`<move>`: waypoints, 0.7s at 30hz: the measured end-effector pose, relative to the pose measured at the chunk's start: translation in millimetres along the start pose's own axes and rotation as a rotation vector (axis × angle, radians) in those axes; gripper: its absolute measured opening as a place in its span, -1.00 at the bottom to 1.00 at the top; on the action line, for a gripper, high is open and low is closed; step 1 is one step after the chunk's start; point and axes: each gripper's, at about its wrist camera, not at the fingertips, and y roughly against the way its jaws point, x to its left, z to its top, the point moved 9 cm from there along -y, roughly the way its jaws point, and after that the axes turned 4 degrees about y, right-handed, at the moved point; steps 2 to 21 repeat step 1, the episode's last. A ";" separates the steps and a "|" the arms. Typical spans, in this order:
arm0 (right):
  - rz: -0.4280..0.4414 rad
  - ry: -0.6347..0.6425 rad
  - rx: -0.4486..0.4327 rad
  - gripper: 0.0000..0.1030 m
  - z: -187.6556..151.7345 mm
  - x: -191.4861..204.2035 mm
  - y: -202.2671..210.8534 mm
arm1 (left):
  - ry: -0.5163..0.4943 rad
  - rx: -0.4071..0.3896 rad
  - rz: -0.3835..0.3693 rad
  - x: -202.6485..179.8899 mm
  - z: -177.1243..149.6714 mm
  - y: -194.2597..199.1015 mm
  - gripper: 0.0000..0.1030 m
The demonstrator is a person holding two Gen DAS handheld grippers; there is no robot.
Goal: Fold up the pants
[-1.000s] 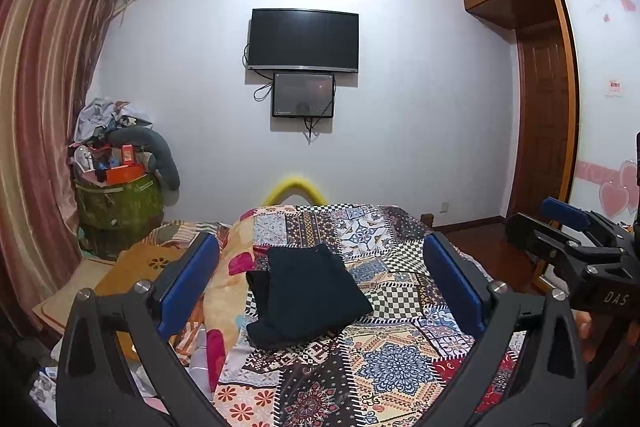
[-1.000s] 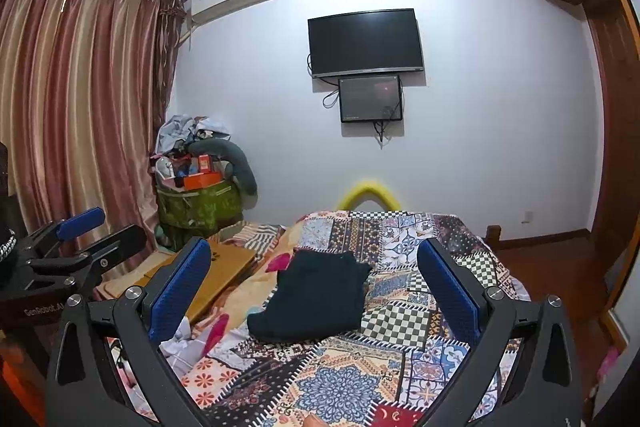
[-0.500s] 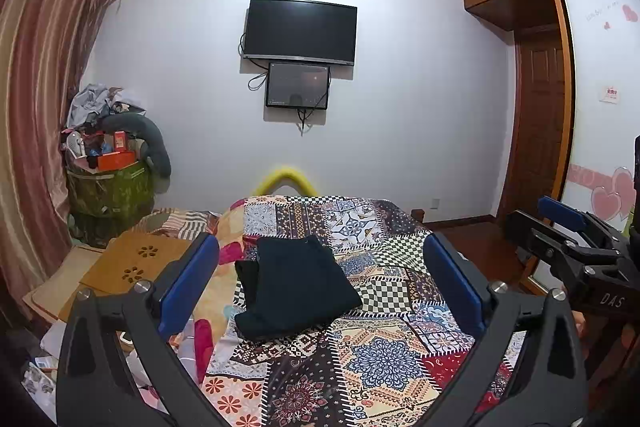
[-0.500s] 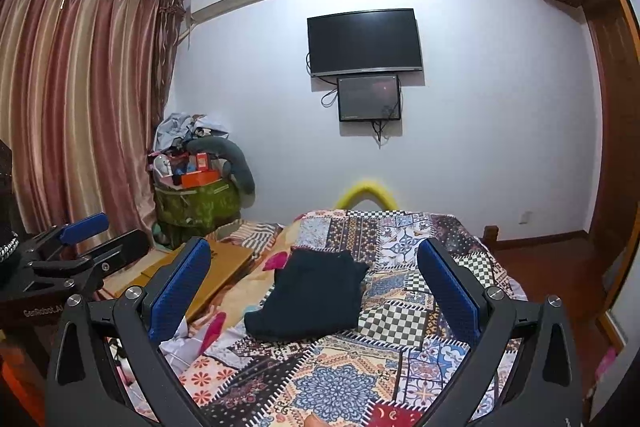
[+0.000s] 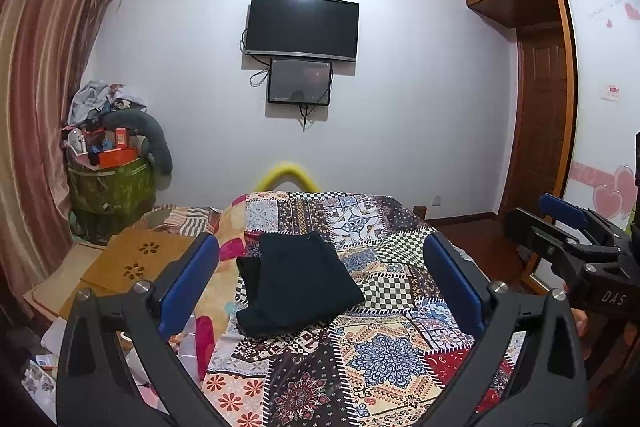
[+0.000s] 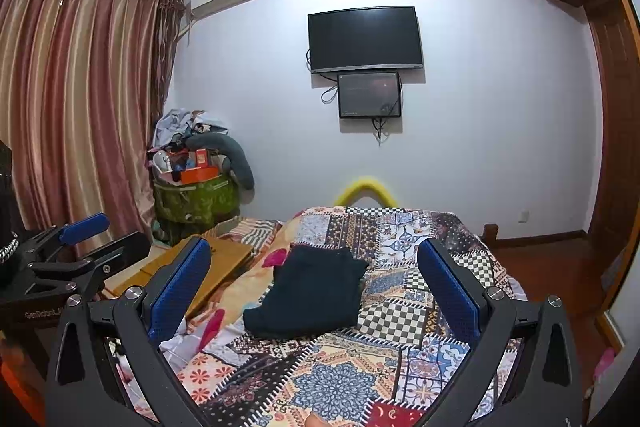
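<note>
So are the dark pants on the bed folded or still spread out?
Folded. The pants lie as a compact stacked bundle on the patchwork quilt, no legs stretched out. Both grippers are open and clear of them.

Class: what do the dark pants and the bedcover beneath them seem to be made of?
Pants: soft matte cloth, probably woven; it lies in limp, folded layers without shine. Bedcover: thin printed fabric, likely cotton or polyester; its flat patchwork pattern drapes and wrinkles at the edges.
</note>
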 end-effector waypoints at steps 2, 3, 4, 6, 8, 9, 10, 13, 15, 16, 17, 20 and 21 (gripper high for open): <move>0.002 -0.001 0.002 0.99 0.2 -0.1 -1.0 | 0.001 0.002 0.001 0.5 -0.5 -0.5 1.00; 0.002 -0.001 0.002 0.99 0.2 -0.1 -1.0 | 0.001 0.002 0.001 0.5 -0.5 -0.5 1.00; 0.002 -0.001 0.002 0.99 0.2 -0.1 -1.0 | 0.001 0.002 0.001 0.5 -0.5 -0.5 1.00; 0.002 -0.001 0.002 0.99 0.2 -0.1 -1.0 | 0.001 0.002 0.001 0.5 -0.5 -0.5 1.00; 0.002 -0.001 0.002 0.99 0.2 -0.1 -1.0 | 0.001 0.002 0.001 0.5 -0.5 -0.5 1.00; 0.002 -0.001 0.002 0.99 0.2 -0.1 -1.0 | 0.001 0.002 0.001 0.5 -0.5 -0.5 1.00; 0.002 -0.001 0.002 0.99 0.2 -0.1 -1.0 | 0.001 0.002 0.001 0.5 -0.5 -0.5 1.00; 0.002 -0.001 0.002 0.99 0.2 -0.1 -1.0 | 0.001 0.002 0.001 0.5 -0.5 -0.5 1.00; 0.002 -0.001 0.002 0.99 0.2 -0.1 -1.0 | 0.001 0.002 0.001 0.5 -0.5 -0.5 1.00; 0.002 -0.001 0.002 0.99 0.2 -0.1 -1.0 | 0.001 0.002 0.001 0.5 -0.5 -0.5 1.00; 0.002 -0.001 0.002 0.99 0.2 -0.1 -1.0 | 0.001 0.002 0.001 0.5 -0.5 -0.5 1.00; 0.002 -0.001 0.002 0.99 0.2 -0.1 -1.0 | 0.001 0.002 0.001 0.5 -0.5 -0.5 1.00; 0.002 -0.001 0.002 0.99 0.2 -0.1 -1.0 | 0.001 0.002 0.001 0.5 -0.5 -0.5 1.00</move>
